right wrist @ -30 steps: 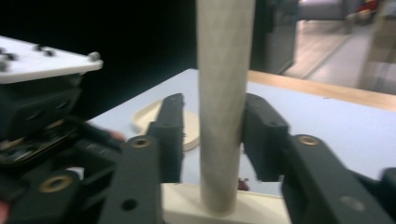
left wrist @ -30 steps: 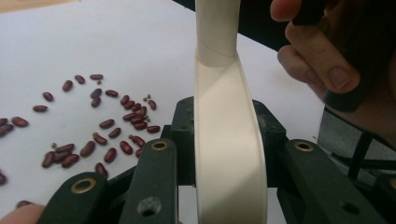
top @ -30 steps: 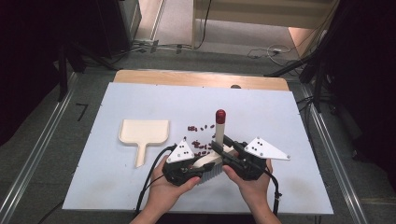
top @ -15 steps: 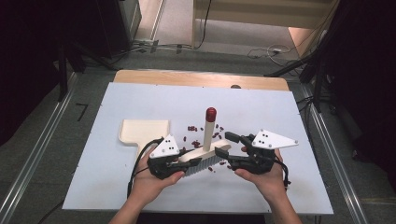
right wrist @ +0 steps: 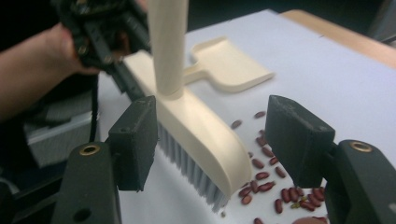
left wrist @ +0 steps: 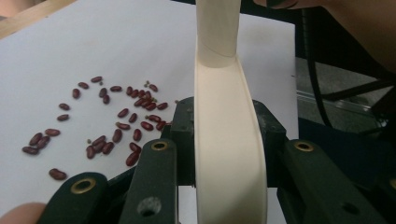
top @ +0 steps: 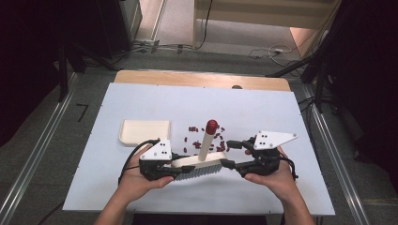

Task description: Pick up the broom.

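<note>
From the high view I see my left gripper (top: 176, 165) low in the frame, left of centre, clamped on the left end of a cream hand brush (top: 199, 163) that lies crosswise near the lower middle of the white table (top: 141, 101). In the left gripper view the jaws press on both sides of the brush's cream back, so they are closed on it. The brush's handle (top: 205, 143) rises from the head and ends in a dark red cap (top: 211, 125).

My right gripper (top: 232, 155) sits low and right of centre. In the right gripper view its jaws stand wide apart, one on each side of the brush's rounded end (right wrist: 205, 144), with a clear gap on the right side; on the left I cannot tell whether the pad touches the bristles (right wrist: 187, 175).

Red kidney beans (top: 206, 136) are scattered on the table just above the brush, around the handle's base. In the right gripper view some lie right against the bristle tips.

A cream dustpan (top: 144, 132) rests on the table at centre left, just above my left gripper; its handle is hidden there behind the gripper's grey plate (top: 157, 150).
</note>
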### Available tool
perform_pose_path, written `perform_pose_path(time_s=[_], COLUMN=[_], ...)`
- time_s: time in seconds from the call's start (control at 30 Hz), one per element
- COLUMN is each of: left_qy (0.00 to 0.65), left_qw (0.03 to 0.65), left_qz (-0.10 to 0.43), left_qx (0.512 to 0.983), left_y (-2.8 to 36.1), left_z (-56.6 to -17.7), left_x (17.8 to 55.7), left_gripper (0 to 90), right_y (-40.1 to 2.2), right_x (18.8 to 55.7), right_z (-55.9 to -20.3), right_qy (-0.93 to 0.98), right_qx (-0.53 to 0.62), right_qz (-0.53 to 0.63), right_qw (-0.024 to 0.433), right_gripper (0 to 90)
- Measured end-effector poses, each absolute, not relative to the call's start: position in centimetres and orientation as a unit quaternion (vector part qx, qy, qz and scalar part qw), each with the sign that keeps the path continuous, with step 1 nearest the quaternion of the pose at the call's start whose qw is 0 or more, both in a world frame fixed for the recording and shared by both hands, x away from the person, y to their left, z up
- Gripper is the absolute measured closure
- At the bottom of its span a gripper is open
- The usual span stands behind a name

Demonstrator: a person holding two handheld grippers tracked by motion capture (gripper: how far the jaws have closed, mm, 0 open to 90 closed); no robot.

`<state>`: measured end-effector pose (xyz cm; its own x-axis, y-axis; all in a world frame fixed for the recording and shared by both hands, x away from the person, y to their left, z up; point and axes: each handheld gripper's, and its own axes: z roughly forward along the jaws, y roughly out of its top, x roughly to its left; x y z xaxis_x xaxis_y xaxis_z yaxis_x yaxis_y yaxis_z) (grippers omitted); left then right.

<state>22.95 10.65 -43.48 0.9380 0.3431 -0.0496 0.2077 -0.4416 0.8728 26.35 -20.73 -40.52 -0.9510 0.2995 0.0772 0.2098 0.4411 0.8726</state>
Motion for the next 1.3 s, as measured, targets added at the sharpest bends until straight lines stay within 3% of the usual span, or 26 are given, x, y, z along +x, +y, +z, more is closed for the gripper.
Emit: perform_pose_path(time_s=[0.23,0.7,0.87,1.3], left_qy=[0.127,0.097,0.087,0.066], left_qw=[0.502,0.515,0.512,0.511], left_qz=[0.048,0.019,0.013,-0.015], left_qx=[0.854,0.852,0.855,0.857], left_y=[10.3,10.4,10.2,10.5], left_z=[-43.6,-43.5,-43.6,-44.1], left_x=[22.6,22.2,22.1,22.2], left_gripper=[68.4,68.4,68.4,68.2], right_y=[-18.9,-17.4,-17.4,-17.0], right_x=[25.7,24.9,25.0,24.7], right_z=[-41.6,-42.9,-43.2,-43.6], right_qy=[0.878,0.898,0.895,0.903], right_qx=[0.101,0.049,0.024,0.001], right_qz=[0.468,0.436,0.445,0.427], right_qw=[0.012,-0.001,-0.025,-0.054], right_gripper=[33.8,47.6,59.5,65.3])
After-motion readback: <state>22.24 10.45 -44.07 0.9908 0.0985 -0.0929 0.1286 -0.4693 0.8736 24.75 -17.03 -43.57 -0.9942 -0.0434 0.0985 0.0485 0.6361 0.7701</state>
